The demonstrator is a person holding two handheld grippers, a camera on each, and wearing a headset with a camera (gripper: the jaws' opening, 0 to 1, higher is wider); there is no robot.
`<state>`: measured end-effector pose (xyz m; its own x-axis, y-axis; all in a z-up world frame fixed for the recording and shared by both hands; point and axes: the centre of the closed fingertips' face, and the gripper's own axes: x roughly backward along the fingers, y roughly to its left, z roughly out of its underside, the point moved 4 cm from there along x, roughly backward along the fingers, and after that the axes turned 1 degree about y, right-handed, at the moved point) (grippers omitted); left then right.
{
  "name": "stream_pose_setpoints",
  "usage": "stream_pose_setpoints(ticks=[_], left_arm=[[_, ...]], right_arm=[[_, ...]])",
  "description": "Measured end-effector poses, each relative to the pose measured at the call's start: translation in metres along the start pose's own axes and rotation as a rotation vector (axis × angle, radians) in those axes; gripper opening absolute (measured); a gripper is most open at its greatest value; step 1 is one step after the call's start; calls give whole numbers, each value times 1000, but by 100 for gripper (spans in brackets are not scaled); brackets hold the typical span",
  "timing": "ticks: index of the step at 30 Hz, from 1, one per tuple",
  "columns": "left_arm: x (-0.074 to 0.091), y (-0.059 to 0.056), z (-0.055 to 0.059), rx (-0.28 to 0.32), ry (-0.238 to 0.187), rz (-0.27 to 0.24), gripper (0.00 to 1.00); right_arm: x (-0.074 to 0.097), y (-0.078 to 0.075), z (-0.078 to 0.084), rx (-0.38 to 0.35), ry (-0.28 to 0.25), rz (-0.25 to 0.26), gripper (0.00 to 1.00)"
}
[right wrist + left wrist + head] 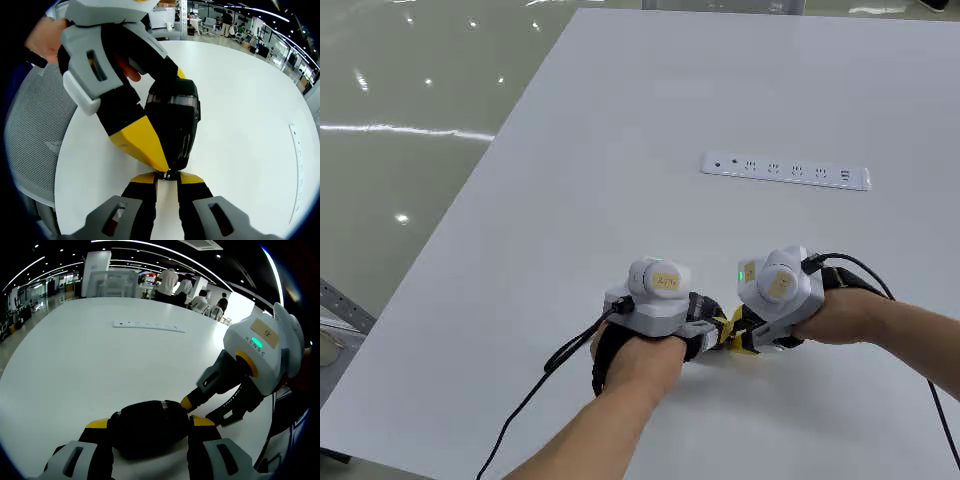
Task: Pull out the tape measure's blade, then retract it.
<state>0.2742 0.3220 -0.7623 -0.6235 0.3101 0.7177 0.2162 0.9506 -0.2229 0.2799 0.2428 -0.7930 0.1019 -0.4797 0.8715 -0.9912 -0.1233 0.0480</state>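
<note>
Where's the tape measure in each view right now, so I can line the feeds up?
Head view: tape measure low centre, mostly hidden between left gripper and right gripper.
Left gripper view: tape measure bottom centre, black case clamped in the left gripper.
Right gripper view: tape measure centre, its lower end pinched by the right gripper.
Shared landmark: white power strip on the table beyond.
</note>
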Motion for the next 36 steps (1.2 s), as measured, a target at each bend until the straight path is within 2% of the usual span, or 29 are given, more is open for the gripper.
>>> stream_pose_setpoints(ticks=[18,22,29,33,36], left_arm=[[0,-1,0,15,-10,-17,59],[0,-2,-1,1,-17,-21,59],[1,-2,-2,-16,-19,-15,60],[3,-3,-4,5,-24,1,62],[4,-3,-2,-9,-1,12,64]], right_arm=[[0,2,1,-3,-19,21,13],[0,2,1,-1,-22,29,13],[0,3,1,-11,-25,37,15],[0,6,1,-38,-34,38,18],[0,5,2,-59,-44,57,20]])
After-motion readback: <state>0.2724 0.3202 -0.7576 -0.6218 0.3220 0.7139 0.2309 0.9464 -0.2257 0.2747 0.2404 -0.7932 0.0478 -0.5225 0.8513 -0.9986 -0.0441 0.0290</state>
